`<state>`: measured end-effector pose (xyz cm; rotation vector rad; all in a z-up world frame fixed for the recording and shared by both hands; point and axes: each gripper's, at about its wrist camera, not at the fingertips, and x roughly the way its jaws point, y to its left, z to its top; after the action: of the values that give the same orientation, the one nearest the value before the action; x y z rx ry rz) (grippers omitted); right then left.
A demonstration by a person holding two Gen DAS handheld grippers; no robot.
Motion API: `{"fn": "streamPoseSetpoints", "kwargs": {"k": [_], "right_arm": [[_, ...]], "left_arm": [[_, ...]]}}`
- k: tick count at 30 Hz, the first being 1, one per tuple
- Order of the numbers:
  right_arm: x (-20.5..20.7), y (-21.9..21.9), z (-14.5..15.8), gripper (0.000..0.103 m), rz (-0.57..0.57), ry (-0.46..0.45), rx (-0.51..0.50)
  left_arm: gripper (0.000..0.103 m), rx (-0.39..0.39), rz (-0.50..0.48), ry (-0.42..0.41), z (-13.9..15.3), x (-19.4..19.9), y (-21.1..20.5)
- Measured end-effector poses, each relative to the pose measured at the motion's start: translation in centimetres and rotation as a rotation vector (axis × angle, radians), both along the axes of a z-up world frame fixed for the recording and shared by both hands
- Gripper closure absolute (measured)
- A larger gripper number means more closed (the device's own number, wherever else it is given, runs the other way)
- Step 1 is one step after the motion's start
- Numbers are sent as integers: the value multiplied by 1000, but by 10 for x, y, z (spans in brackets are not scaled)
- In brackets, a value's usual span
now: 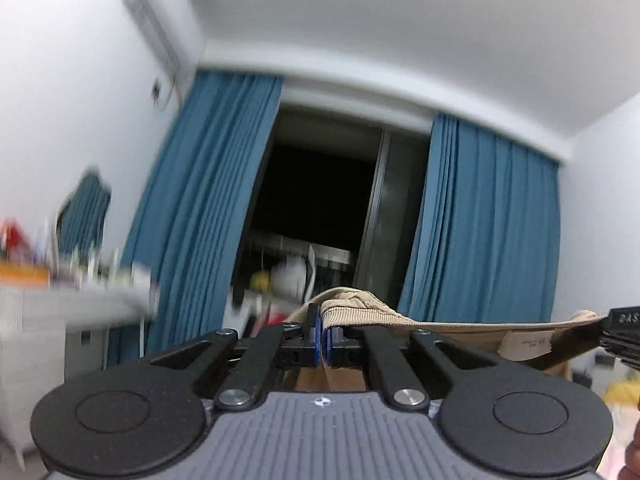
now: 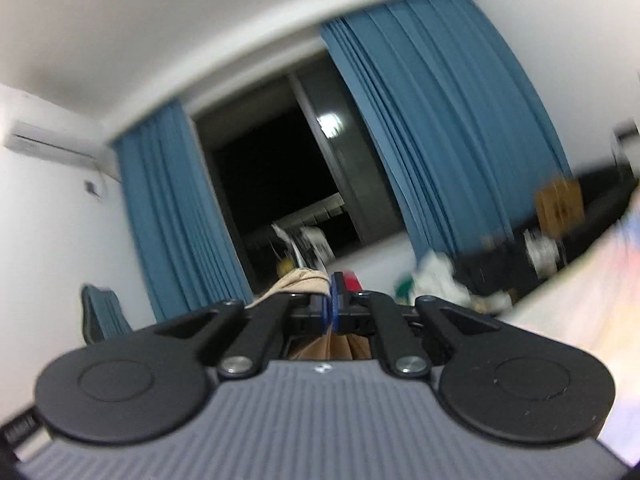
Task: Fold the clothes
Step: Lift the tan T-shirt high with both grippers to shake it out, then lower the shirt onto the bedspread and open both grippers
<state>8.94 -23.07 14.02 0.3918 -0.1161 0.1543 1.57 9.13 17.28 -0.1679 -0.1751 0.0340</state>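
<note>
A tan garment (image 1: 360, 308) with a ribbed waistband is held up in the air. My left gripper (image 1: 322, 336) is shut on one end of the waistband. The band stretches right to my right gripper (image 1: 622, 338), seen at the frame's right edge. In the right wrist view my right gripper (image 2: 333, 306) is shut on the same tan garment (image 2: 302, 280), which bunches just left of its fingers. The rest of the cloth hangs below both grippers, mostly hidden.
Blue curtains (image 1: 480, 224) frame a dark window (image 1: 316, 200) ahead. A cluttered white desk (image 1: 60, 300) stands at left, with an air conditioner (image 1: 152, 24) above it. In the right wrist view a bed edge (image 2: 580, 300) and a cardboard box (image 2: 560, 204) are at right.
</note>
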Motion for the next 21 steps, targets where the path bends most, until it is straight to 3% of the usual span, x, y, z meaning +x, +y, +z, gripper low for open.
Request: {"fn": "streamPoseSetpoints", "kwargs": {"k": [6,11,17,21], "right_arm": [[-67,2,114,98,-20,-208,-89],[-119,-5,171,98,-27,-275,-110],[-148,-13,197,98,-50,-260,-158],[-136,-15,185,98,-52,-208,-174]], "left_arm": [[100,55,13,-122,121,-51,3],[100,99,-10,-165,189,-92,-4],[100,103,-59,-112,206,-96,-9],[100,90,-91,-61,201,-82,-10]]}}
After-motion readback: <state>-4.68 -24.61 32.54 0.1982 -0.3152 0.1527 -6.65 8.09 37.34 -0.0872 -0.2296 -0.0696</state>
